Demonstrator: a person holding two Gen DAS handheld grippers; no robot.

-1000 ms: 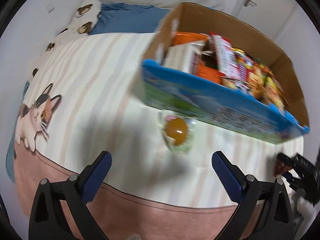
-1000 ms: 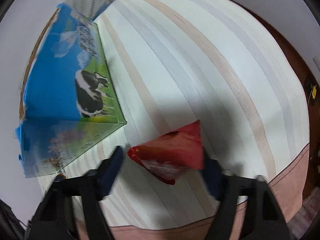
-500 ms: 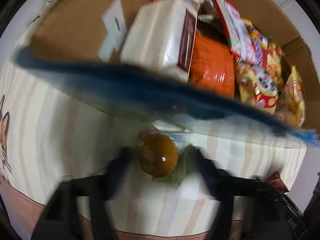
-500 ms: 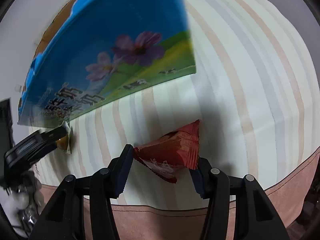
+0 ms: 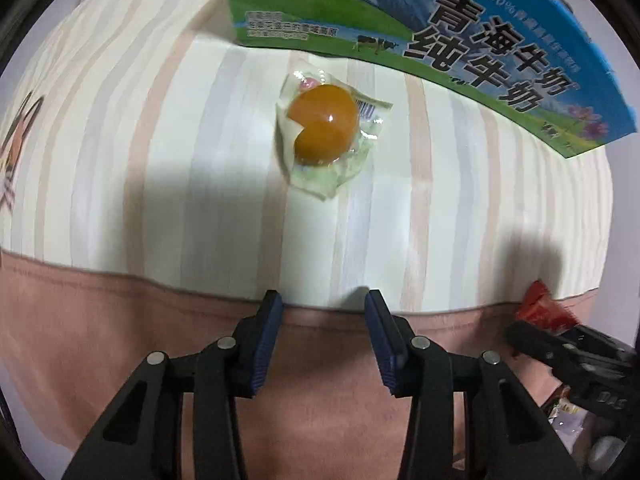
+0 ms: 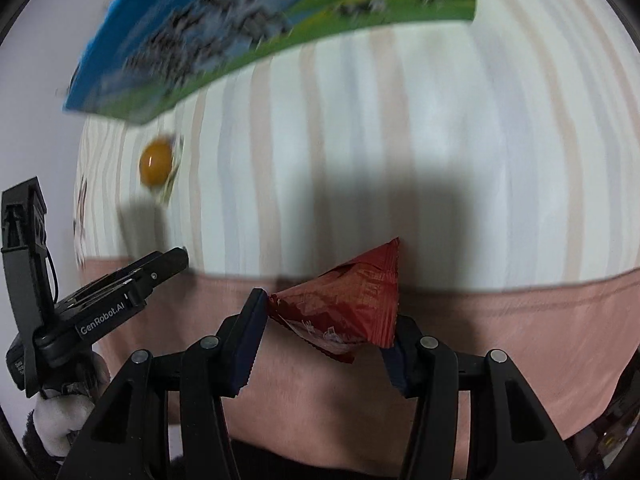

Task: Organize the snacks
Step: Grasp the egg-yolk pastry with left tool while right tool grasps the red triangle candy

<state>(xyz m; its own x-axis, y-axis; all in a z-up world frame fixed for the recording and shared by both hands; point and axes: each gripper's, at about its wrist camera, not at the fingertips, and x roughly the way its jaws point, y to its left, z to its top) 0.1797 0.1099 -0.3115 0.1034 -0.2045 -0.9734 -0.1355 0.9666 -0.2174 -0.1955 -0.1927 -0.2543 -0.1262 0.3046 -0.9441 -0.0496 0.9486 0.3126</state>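
A round orange snack in a clear wrapper (image 5: 322, 124) (image 6: 156, 162) lies on the striped sheet, just in front of the blue and green milk carton box (image 5: 400, 12) (image 6: 280, 20). My left gripper (image 5: 322, 304) hovers over the sheet's pink band, short of the orange snack. Its jaws are drawn in with nothing between them. My right gripper (image 6: 328, 308) is shut on a red triangular snack packet (image 6: 344, 304), with both pads pressing its sides. In the left wrist view the red packet (image 5: 538, 312) shows at the far right.
The striped sheet (image 5: 160, 160) ends in a pink band (image 5: 120, 320) near me. A cat print (image 5: 16, 148) marks its left edge. The box wall stands close behind the orange snack. A furry toy (image 6: 60, 420) sits at the lower left.
My left gripper went from wide open to drawn in and pulled back from the box; the orange snack stayed on the sheet. My right gripper closed on the red packet and carried it leftward.
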